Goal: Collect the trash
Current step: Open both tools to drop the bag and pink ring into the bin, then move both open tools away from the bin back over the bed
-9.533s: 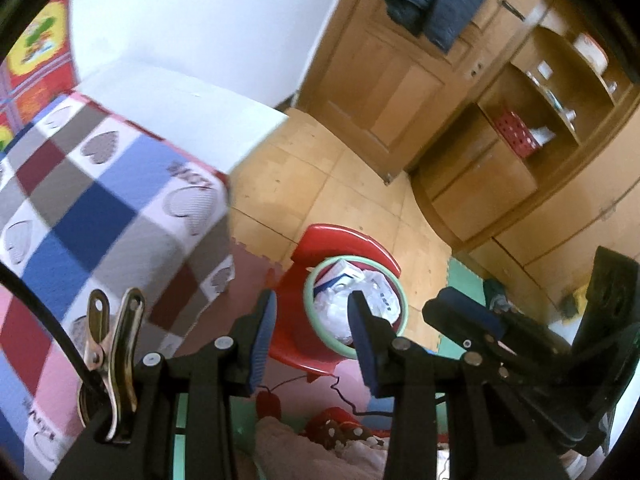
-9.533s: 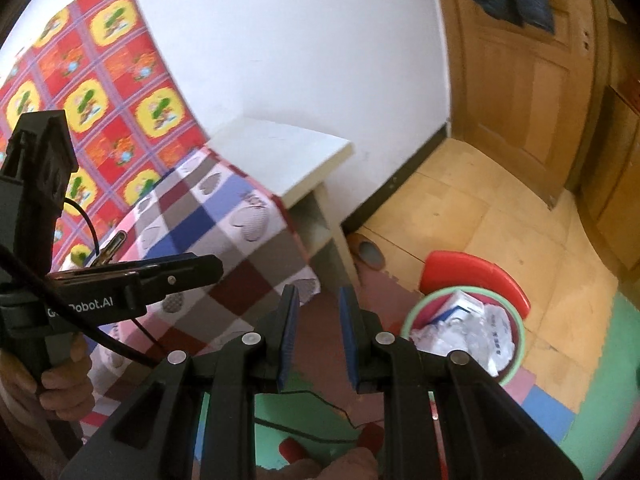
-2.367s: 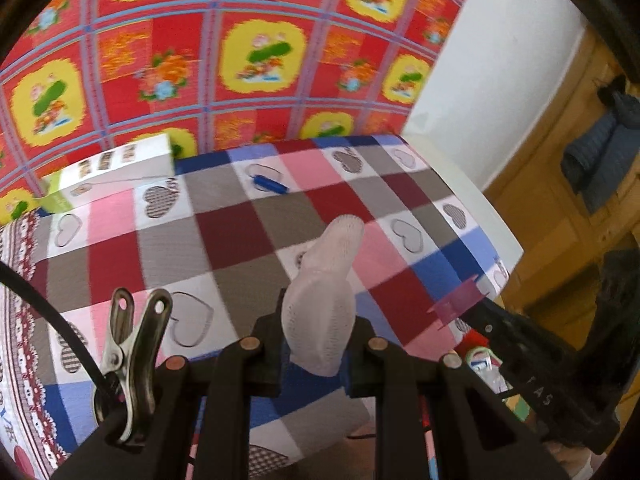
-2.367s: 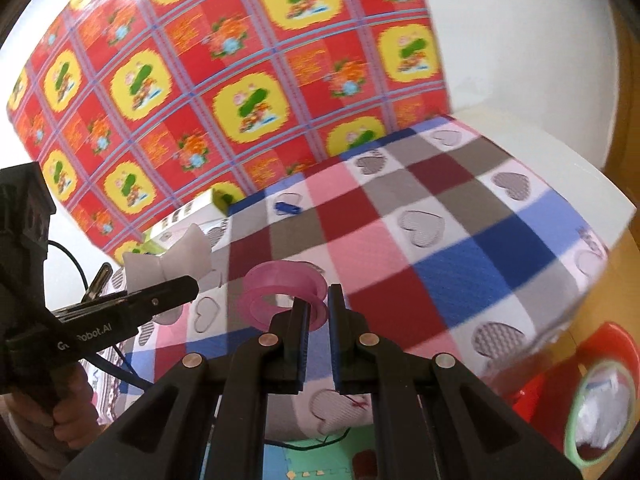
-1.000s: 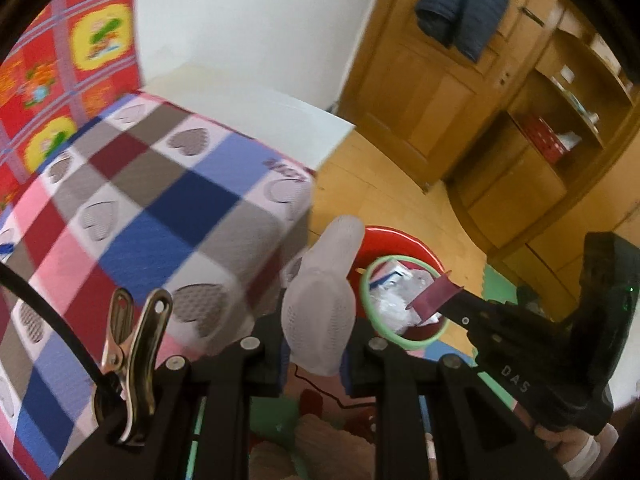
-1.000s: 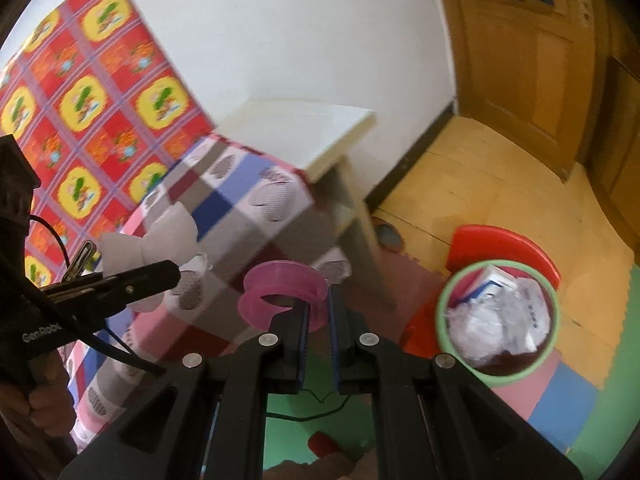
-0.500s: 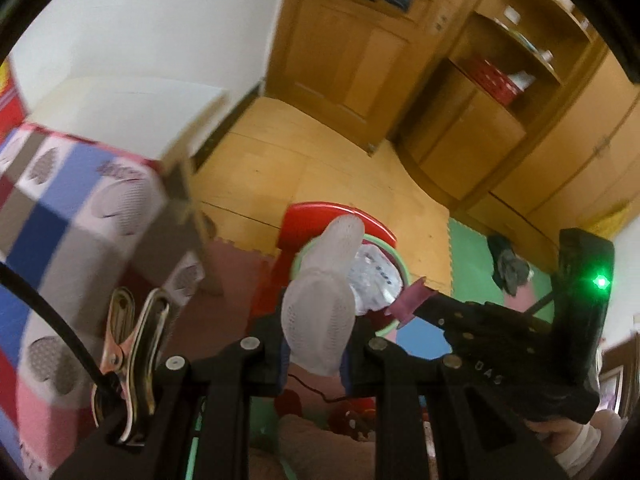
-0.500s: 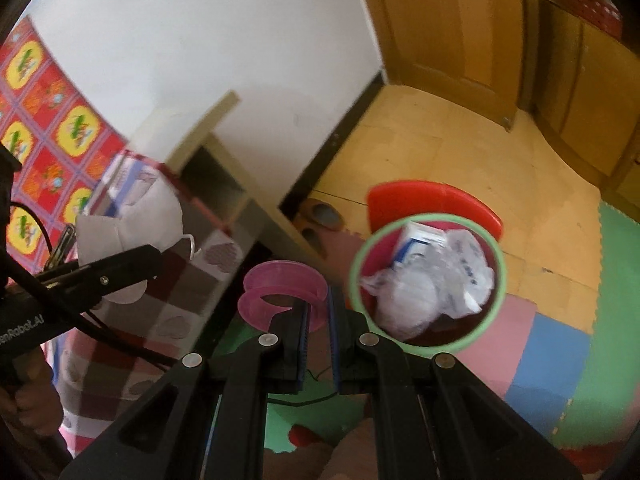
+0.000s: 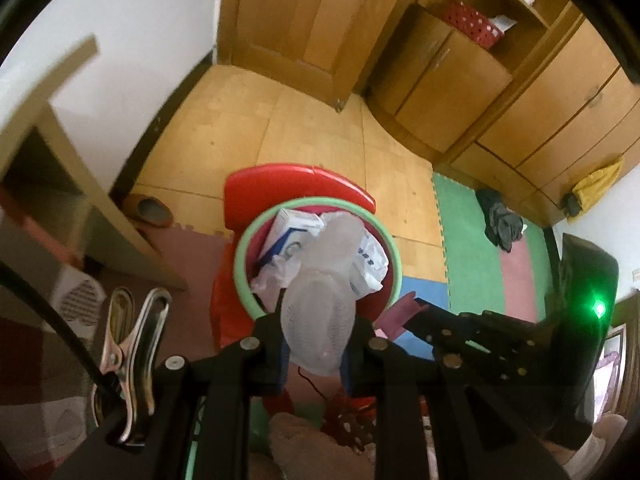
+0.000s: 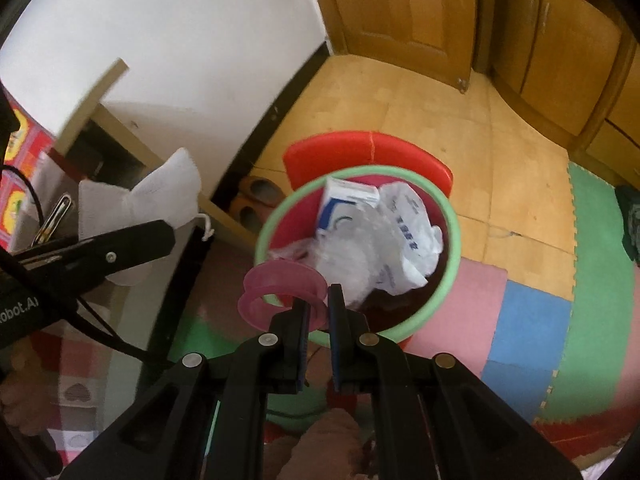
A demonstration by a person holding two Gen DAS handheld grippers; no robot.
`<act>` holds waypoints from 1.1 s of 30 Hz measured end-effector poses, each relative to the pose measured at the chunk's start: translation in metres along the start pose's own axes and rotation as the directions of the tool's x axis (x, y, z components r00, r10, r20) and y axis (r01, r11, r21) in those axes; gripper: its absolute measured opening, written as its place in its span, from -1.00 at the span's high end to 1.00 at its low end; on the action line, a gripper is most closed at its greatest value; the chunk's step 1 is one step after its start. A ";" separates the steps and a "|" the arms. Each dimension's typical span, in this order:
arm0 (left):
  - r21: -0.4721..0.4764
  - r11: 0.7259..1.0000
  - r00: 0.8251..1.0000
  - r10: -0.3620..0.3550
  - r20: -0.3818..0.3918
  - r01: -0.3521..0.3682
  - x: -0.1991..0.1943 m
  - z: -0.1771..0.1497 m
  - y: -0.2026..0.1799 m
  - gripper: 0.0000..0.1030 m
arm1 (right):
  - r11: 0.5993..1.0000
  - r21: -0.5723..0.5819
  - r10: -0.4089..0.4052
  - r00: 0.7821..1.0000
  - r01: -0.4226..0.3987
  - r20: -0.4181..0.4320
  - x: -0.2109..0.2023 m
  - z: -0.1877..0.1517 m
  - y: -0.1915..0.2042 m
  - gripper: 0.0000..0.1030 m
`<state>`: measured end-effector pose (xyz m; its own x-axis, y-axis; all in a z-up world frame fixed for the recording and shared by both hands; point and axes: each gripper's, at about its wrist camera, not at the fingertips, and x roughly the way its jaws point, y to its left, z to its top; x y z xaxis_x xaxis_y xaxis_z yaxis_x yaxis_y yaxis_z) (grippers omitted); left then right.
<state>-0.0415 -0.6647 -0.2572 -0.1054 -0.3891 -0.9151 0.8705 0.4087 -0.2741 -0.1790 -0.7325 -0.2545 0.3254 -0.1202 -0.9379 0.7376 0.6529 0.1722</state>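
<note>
Above the green-rimmed trash bin [image 9: 316,204], already stuffed with a box and crumpled bags: white face mask [image 9: 320,312] pinched in the left gripper [image 9: 316,344], pink tape spool [image 10: 280,296] pinched by its wall in the right gripper [image 10: 318,320]. Carrying step judged nearly over; next, probably lower over the rim and spread both jaws. Bin's bottom buried, spool's far side blurred, floor beneath cut off.

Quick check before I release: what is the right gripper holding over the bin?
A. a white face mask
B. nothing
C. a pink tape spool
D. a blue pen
C: the right gripper has its jaws shut on the pink tape spool at the green rim of the bin.
</note>
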 end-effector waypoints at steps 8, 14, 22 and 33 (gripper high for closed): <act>0.016 1.000 0.997 0.008 -0.075 -0.006 0.069 0.005 -0.001 0.62 | 0.999 0.044 -0.012 0.997 0.015 -0.071 0.043 -0.005 -0.023 0.81; 0.081 0.997 0.991 0.007 -0.136 0.004 0.106 0.012 -0.012 0.48 | 0.998 0.058 -0.018 0.995 0.024 -0.098 0.058 -0.004 -0.033 0.81; 0.045 0.999 0.987 0.017 -0.158 -0.010 0.113 0.020 -0.002 0.07 | 0.996 0.088 -0.018 0.994 0.028 -0.108 0.066 0.007 -0.041 0.45; 0.002 1.000 0.984 0.011 -0.178 -0.010 0.106 0.011 0.001 0.07 | 0.998 0.055 -0.001 0.996 0.006 -0.085 0.054 0.011 -0.036 0.33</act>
<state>-0.0466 -0.7148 -0.3517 -0.1802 -0.2313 -0.9560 0.8728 0.4107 -0.2638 -0.1812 -0.7703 -0.3083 0.2733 -0.0569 -0.9602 0.7710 0.6099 0.1833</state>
